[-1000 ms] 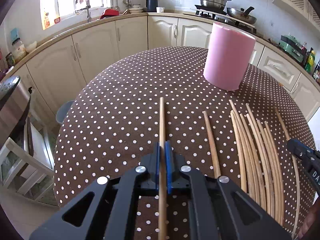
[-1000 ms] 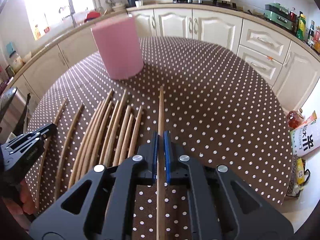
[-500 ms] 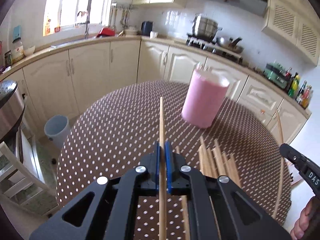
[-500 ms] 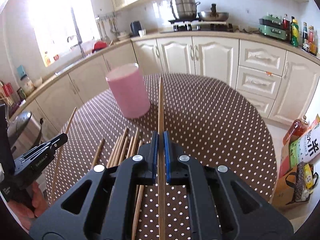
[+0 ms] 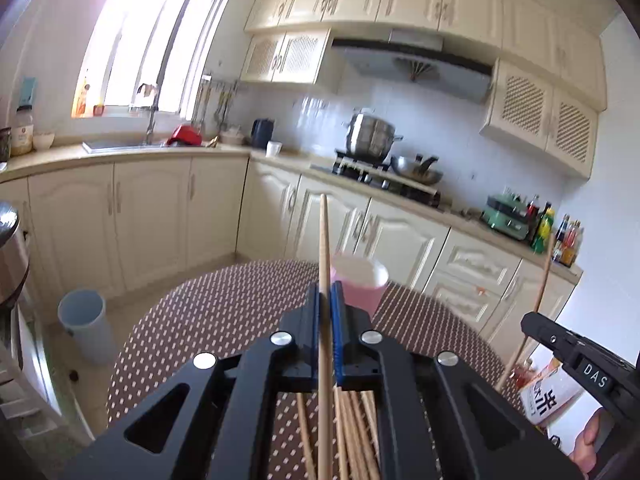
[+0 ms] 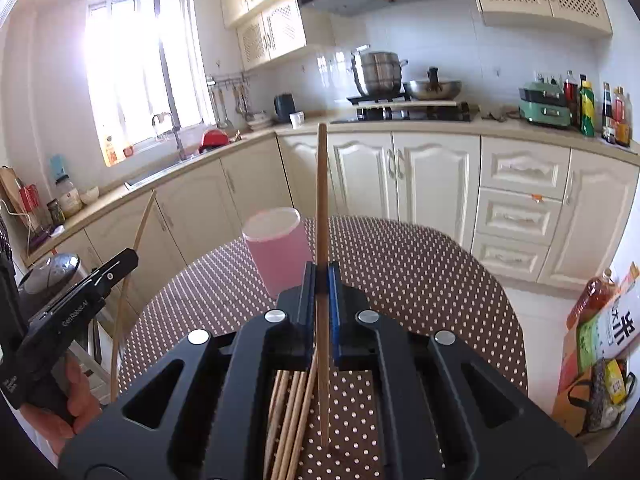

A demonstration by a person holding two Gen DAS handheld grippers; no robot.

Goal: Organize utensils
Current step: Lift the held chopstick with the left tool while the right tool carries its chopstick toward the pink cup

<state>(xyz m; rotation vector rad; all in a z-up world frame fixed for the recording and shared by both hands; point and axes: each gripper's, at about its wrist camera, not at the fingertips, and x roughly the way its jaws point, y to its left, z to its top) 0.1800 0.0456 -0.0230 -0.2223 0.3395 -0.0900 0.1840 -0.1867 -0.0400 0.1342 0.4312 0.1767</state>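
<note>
My left gripper (image 5: 327, 292) is shut on a wooden chopstick (image 5: 324, 236) that sticks out forward and up, lifted off the table. My right gripper (image 6: 322, 274) is shut on another chopstick (image 6: 321, 184) in the same way. A pink cup (image 5: 362, 286) (image 6: 276, 250) stands upright on the brown polka-dot table (image 5: 208, 312), beyond both grippers. Several loose chopsticks (image 5: 354, 424) (image 6: 290, 412) lie on the table beneath the grippers. In the left wrist view the right gripper (image 5: 576, 364) shows at the right edge. In the right wrist view the left gripper (image 6: 80, 304) shows at the left, in a hand.
A pale blue bin (image 5: 82, 324) stands on the floor left of the table. Cream cabinets and a counter with a stove (image 6: 404, 112) run behind it. A rice bag and an oil bottle (image 6: 592, 296) sit on the floor at the right. A metal cooker (image 6: 52, 272) is at the left.
Both grippers have risen off the table with their chopsticks and tilted upward. The table and the pink cup have dropped lower in both views, and the loose chopsticks now lie beneath the grippers.
</note>
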